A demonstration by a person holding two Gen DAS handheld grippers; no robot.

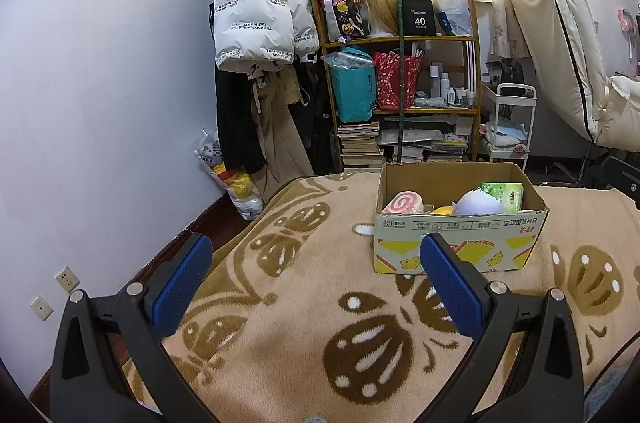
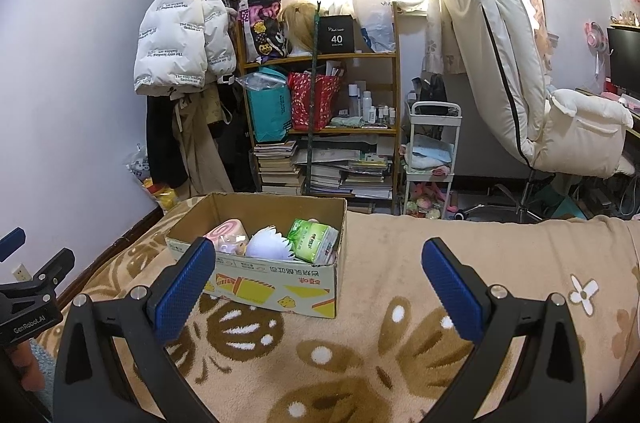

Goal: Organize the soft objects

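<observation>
Evidently both tongs, left and right, wide open, empty.

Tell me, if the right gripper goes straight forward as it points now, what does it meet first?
Probably nothing close: the right gripper, open, points past the cardboard box on its left, over the bare blanket. Beyond the bed edge, depth is unclear.

The blanket is fluffy cloth w/ matt pile. The box is matt cardboard, printed. Gripper pads are dimpled blue rubber; the tissue pack has glossy plastic wrap.
</observation>
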